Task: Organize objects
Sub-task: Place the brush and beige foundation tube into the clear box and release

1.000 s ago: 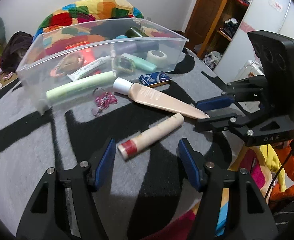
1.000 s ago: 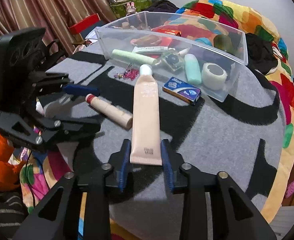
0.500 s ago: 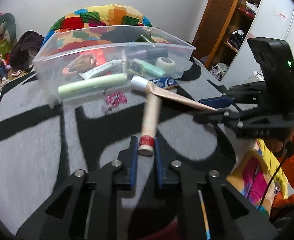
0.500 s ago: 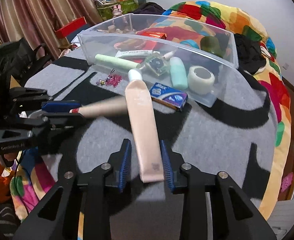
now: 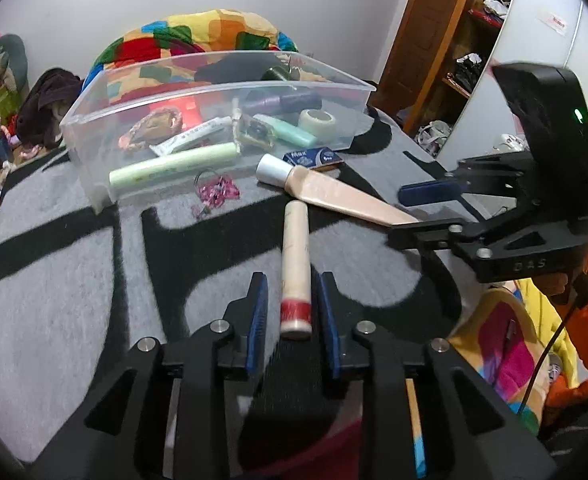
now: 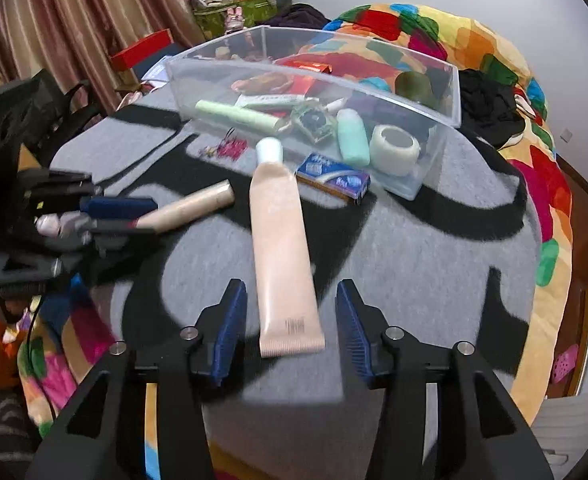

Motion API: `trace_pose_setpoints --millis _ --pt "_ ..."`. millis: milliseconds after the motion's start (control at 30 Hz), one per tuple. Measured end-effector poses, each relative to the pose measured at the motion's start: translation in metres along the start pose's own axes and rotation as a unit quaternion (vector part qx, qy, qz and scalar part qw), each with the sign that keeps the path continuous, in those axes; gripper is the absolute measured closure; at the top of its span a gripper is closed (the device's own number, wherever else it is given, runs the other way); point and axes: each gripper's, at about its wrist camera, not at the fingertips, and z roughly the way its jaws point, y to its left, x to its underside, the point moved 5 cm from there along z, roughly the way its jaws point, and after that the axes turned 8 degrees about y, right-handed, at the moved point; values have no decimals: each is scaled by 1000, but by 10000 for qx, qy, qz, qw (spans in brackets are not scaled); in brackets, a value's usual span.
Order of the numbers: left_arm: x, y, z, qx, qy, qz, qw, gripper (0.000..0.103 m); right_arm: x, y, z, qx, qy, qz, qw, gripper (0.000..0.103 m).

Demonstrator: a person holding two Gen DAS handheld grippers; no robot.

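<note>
A clear plastic bin (image 5: 210, 92) holds several toiletries on a grey and black blanket. My left gripper (image 5: 293, 312) has its jaws around the red-banded end of a cream stick tube (image 5: 295, 256), with a narrow gap each side. My right gripper (image 6: 290, 320) is open, its jaws astride the crimped end of a beige cream tube (image 6: 280, 248) lying flat. The beige tube (image 5: 334, 194) also shows in the left wrist view, and the stick tube (image 6: 190, 210) in the right wrist view. The bin (image 6: 430, 92) stands behind both.
A blue box (image 6: 334, 178) and a pink keychain (image 6: 230, 148) lie in front of the bin. In the bin are a green tube (image 6: 234, 114), a mint bottle (image 6: 352, 140) and a tape roll (image 6: 394, 148). A patchwork quilt (image 6: 494, 52) lies behind.
My left gripper closed around the stick tube, turned it lengthwise, then loosened a little. My right gripper, shut on the beige tube before, has opened and the tube lies flat.
</note>
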Motion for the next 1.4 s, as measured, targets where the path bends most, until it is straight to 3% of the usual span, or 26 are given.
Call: trace_pose_setpoints --millis 233,300,333,467,733,1000,1200,1400 --pt "-5 -4 9 -548 -337 106 9979 77 -28 6 18 212 -130 167 9996 59" --pt "-4 -4 8 -609 -400 102 9973 83 -30 10 19 274 -228 155 9992 68" --pt "-3 -4 8 -626 -407 96 9972 89 -30 13 19 267 -266 130 9992 71" --pt "-1 0 2 -563 -397 -42 9976 89 -23 18 14 382 -381 114 9985 75" --pt "-16 -5 -26 -522 -775 -102 9956 89 -18 19 -8 48 -599 369 9975 75" --pt "-47 13 -55 -553 -1151 -375 9911 89 -40 8 -49 -20 -1186 619 9910 75" --pt "-78 39 -50 -643 -1006 -681 9905 89 -77 -4 -58 16 -1367 890 9866 75" --pt "-104 61 -30 -607 -724 -833 9920 89 -117 -21 -27 -135 -874 1094 9901 75"
